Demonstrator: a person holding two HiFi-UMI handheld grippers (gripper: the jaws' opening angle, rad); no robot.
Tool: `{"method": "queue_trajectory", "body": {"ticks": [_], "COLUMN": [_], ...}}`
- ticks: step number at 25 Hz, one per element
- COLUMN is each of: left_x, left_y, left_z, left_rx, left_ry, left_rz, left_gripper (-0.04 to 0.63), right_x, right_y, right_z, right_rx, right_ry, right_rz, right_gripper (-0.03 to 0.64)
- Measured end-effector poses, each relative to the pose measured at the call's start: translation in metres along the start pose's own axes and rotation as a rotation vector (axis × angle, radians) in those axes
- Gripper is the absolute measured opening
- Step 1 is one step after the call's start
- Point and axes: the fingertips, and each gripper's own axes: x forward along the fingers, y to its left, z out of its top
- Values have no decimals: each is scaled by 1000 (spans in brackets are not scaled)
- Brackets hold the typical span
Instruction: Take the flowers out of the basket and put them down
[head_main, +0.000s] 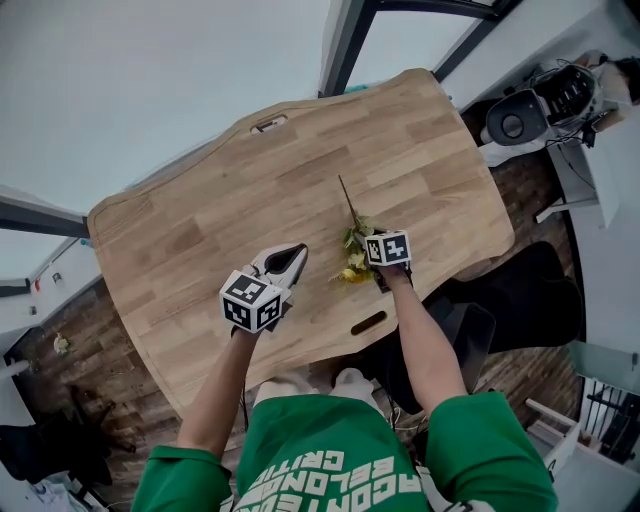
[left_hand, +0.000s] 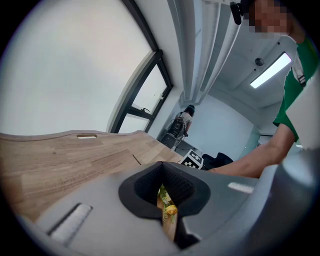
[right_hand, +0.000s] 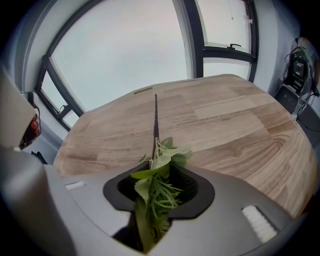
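Note:
A bunch of yellow flowers (head_main: 352, 255) with green leaves lies on the wooden table (head_main: 200, 230), its thin dark stem (head_main: 346, 200) pointing away from me. My right gripper (head_main: 364, 260) tilts steeply down over the bunch, shut on it. In the right gripper view the leaves (right_hand: 159, 187) fill the gap between the jaws and the stem (right_hand: 155, 120) runs out across the table (right_hand: 240, 125). My left gripper (head_main: 297, 253) hovers just left of the flowers, shut and holding nothing. A sliver of the flowers (left_hand: 168, 210) shows through its thin slit. No basket is in view.
The table has a handle slot near its front edge (head_main: 368, 323) and another at the far edge (head_main: 269, 124). A dark chair (head_main: 520, 290) and a round grey machine (head_main: 515, 122) stand off the right side. Windows lie beyond the far edge.

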Motion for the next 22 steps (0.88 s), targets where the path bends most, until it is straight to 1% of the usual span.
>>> {"method": "queue_trajectory", "body": {"ticks": [3,7,9,17,22], "left_x": [3,6,7,12,20], "left_y": [4,5,4,-7,-18], "left_z": [1,4,7,23,20], "left_rx": [-13,-12,-8,18,35], "left_ry": [-4,-3,-7,-22,-7], "left_rz": [-4,-11,-15,-30,-32], "left_gripper": [18,18,18,18,18], "right_x": [5,4,0,-36,-72], "right_y": [-3,-1,-1,0,-10], "right_z": [1,4,7,27,33], "right_rx": [-2,4,1,43,88], "right_ry": [16,18,3,-131,-242], "right_rz": [-2,10,16,42,27], "right_gripper": [150,229,249,273,262]}}
